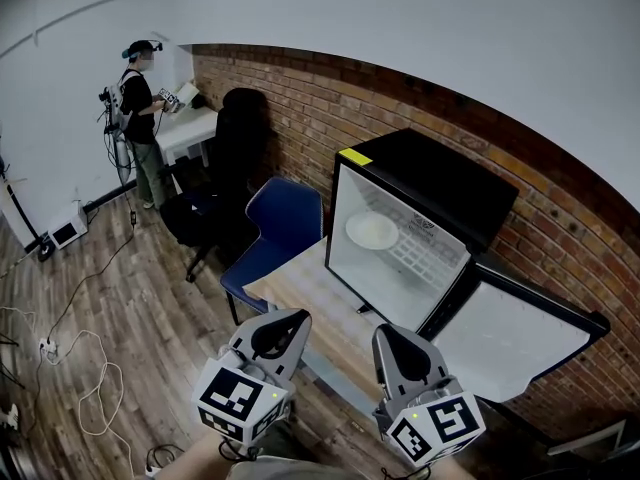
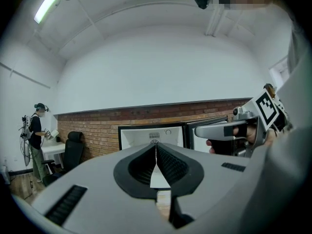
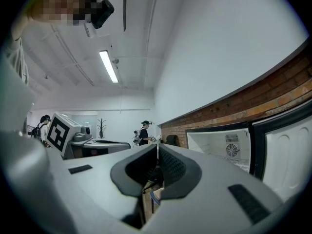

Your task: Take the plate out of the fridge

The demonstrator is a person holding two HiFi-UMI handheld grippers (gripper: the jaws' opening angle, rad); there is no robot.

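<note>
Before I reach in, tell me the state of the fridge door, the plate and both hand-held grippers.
Fridge door: swung open.
Plate: on the rack inside the fridge, untouched.
Left hand-held gripper: shut, empty.
Right hand-held gripper: shut, empty.

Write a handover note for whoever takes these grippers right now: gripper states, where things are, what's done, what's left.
Left gripper: shut, empty.
Right gripper: shut, empty. Both are short of the fridge.
Plate: on the shelf inside the fridge, untouched.
Done: the fridge door stands open.
Left: open a gripper, reach in, grip the plate, bring it out.
</note>
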